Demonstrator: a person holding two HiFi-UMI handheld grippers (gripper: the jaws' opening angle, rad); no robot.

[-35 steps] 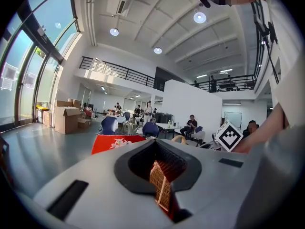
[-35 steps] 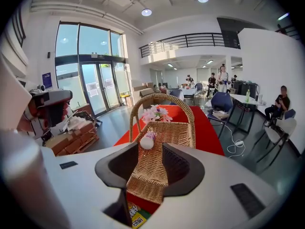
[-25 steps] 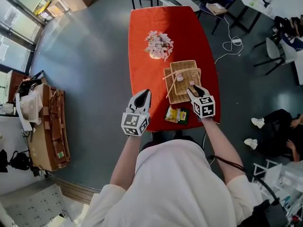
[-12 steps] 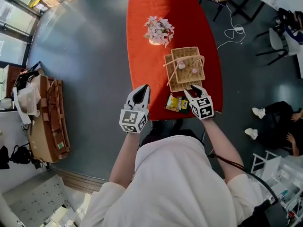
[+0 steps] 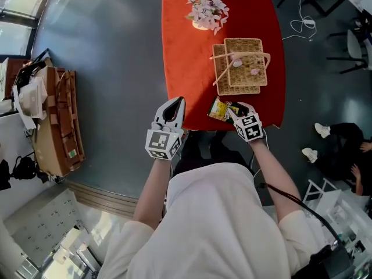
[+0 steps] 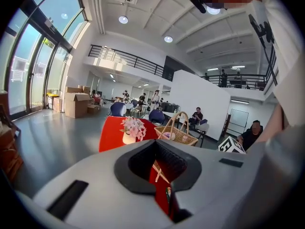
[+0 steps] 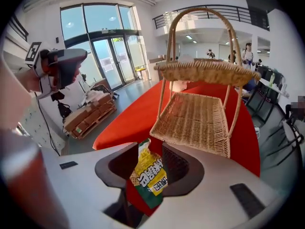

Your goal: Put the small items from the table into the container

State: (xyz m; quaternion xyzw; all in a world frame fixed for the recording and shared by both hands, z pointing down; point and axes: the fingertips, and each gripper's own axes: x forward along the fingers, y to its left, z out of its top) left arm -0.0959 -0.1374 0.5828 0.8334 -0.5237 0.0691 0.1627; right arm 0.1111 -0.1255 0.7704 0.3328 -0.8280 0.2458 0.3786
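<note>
At the near edge of the red table [image 5: 186, 68], a green and yellow snack packet [image 5: 218, 109] lies flat on the cloth, and the right gripper [image 5: 235, 110] hangs directly over it, pointing steeply down from the person's side. Its jaws stand wide apart with the packet between them. In the right gripper view a strip of cloth shows beside the packet, so the pads do not appear to press on it yet and nothing is gripped. In that view the packet's long axis runs roughly along the line the gripper points, with its near end toward the camera and its far end toward the jaw tips. The two pads therefore flank its narrow width, which looks like the right way round for a pinch. The wicker basket [image 5: 244, 68], the container for this task, stands just beyond the packet on the far side from the person, with its handle up and a few small pale things already inside. Judging from this, the carry after a grasp would be short and forward. The left gripper [image 5: 174, 104] is off the table's left side over the grey floor, jaws together and empty. It is well apart from the packet, so the right hand is plainly the nearer one.
</note>
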